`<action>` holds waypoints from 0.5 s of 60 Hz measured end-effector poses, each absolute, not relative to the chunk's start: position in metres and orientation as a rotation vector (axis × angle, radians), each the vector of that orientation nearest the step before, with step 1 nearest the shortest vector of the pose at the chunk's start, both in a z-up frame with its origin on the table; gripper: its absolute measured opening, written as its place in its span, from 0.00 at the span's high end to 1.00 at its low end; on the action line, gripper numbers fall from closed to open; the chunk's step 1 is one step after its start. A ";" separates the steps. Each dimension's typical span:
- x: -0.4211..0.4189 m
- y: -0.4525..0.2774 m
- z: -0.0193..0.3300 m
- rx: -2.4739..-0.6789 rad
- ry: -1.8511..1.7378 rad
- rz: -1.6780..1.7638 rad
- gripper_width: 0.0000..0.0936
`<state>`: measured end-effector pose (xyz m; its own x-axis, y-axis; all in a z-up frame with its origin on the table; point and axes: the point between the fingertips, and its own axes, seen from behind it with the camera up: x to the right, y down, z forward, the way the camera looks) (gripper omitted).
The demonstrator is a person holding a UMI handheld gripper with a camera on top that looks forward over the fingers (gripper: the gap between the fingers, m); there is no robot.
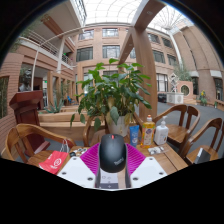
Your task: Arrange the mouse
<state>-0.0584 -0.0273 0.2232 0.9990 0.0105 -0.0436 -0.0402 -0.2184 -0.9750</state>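
The jaws are clamped on a black computer mouse [112,153], held above the bench [172,160], before a potted plant [113,95].

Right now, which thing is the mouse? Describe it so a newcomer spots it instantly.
Find the big potted plant on the wooden table. In front of it, between the gripper fingers, sits the mouse: dark, rounded and low, unlike the upright bottles beside it.
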 end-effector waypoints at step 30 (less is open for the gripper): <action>-0.174 0.008 -0.009 -2.249 -0.078 0.115 0.54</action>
<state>-0.1738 0.0081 -0.0092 0.9938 0.0958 -0.0559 0.0169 -0.6285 -0.7777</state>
